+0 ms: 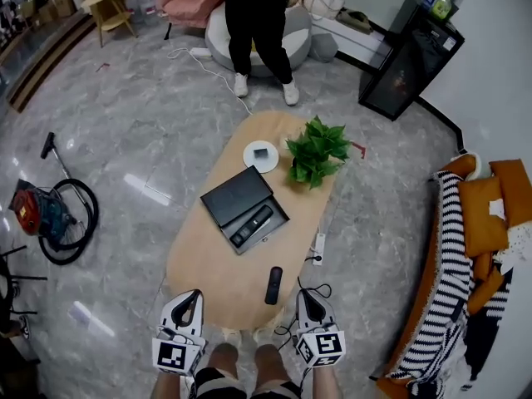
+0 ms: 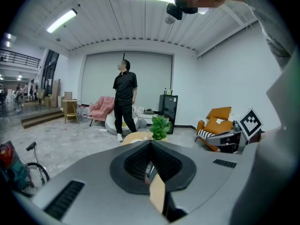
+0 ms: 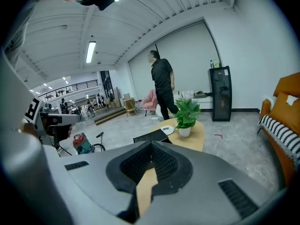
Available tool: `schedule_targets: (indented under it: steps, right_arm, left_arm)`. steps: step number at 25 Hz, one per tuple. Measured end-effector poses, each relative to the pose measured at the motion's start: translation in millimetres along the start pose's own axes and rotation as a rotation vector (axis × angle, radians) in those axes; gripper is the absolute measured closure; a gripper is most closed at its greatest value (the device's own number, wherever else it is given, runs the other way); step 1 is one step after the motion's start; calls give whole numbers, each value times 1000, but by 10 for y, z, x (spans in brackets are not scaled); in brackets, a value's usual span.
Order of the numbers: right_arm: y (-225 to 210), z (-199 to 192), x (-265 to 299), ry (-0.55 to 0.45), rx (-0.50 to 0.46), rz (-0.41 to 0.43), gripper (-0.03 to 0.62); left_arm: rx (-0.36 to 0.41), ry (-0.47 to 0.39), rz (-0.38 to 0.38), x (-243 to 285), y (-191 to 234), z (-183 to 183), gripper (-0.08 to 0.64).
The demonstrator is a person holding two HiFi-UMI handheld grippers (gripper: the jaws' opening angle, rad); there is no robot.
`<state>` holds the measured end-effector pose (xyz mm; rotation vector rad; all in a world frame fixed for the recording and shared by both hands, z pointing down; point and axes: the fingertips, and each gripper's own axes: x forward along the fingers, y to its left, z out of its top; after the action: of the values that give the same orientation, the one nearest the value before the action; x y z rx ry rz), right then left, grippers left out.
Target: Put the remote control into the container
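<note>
Both left gripper (image 1: 192,296) and right gripper (image 1: 305,296) are closed, empty; I judge the remote control (image 1: 274,285) light, stiff, slippery, best pinched across its middle.

A slim black remote control (image 1: 273,285) lies flat near the open black container (image 1: 237,194).

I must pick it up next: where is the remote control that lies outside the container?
In the head view, the remote control lies on the near end of the table, between the open container and the right gripper.
</note>
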<state>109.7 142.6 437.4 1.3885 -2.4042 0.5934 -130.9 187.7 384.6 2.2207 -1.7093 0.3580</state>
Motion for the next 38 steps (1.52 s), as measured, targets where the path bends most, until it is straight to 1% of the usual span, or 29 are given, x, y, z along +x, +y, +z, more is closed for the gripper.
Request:
schedule_targets:
  steps: [4,8,12,13,16,19,22,23,26,27,29,30,33,35,38]
  right_arm:
    - [-53,-355,236,64,8,13,581]
    - [-97,-823,488,149,-19,8,580]
    - [-173,-1211,711,204,-14,6,580]
    - [-193,-1299,760,214,-9,2,580]
    - [-249,-1575,897,254,2,-17,580]
    - [-278,-1840,1035,303,-9,-24,578]
    - [-315,-2052,1133,345,-14,-36,577]
    - [-325,-2113,1176,355,-3,-38,569]
    - [-357,-2271,1316,384,29,-48,510]
    - [-371,-2321,1351,394,32,-56,492]
    - [-384,-2422,1403,414,41,-64,456]
    - [-380,-2469,1428,424,48,-62,432]
    - [-371,-2610,1494,457,71,-64,389]
    - [-386,-2691,1517,475,78,-78,377]
    - [-408,-2763,1540,486,75,-97,376]
  left_arm:
    - [4,26,-4,153,51,-234,552]
    - [0,60,-14,212,72,-492,552]
    - [4,133,-29,244,53,-760,552]
    - [5,139,-32,255,55,-810,552]
    - [-9,124,-25,296,97,-943,552]
    - [-17,163,-27,333,146,-1110,552]
    - [-27,166,-29,401,171,-1233,552]
    - [-25,173,-30,431,185,-1276,552]
    - [-29,192,-28,529,237,-1375,552]
    - [-32,206,-29,548,249,-1410,552]
    - [-29,261,-36,560,264,-1500,552]
    - [-27,271,-38,576,273,-1530,552]
    - [-24,247,-48,667,298,-1552,552]
    - [-31,245,-35,710,342,-1603,552]
    - [-35,250,-30,780,391,-1645,552]
